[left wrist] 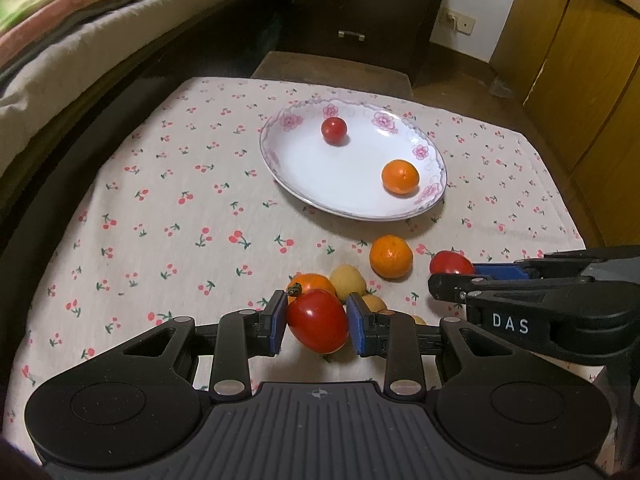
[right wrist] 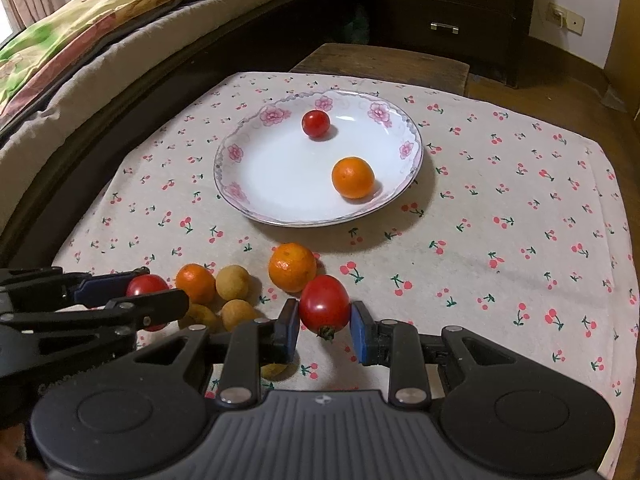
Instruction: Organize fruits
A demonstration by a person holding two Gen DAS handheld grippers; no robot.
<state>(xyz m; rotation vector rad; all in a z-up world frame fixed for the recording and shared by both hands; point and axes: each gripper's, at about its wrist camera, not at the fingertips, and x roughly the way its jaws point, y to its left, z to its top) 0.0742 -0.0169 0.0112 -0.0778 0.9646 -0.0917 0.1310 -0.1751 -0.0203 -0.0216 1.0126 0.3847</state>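
Both tongs — left gripper (left wrist: 317, 322) and right gripper (right wrist: 325, 328) — each pinch a tomato (left wrist: 317, 320); light, smooth, easily bruised — hold the middle gently.

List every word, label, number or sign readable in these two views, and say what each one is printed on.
"DAS": white letters on the black body of the right gripper, seen in the left wrist view.
A small round crosshair emblem, not a word, sits on the ribbed grey housing of each gripper.
Faint marks on the left gripper body in the right wrist view: too blurred to read.
The plate and tablecloth carry only flower and cherry patterns, no text.
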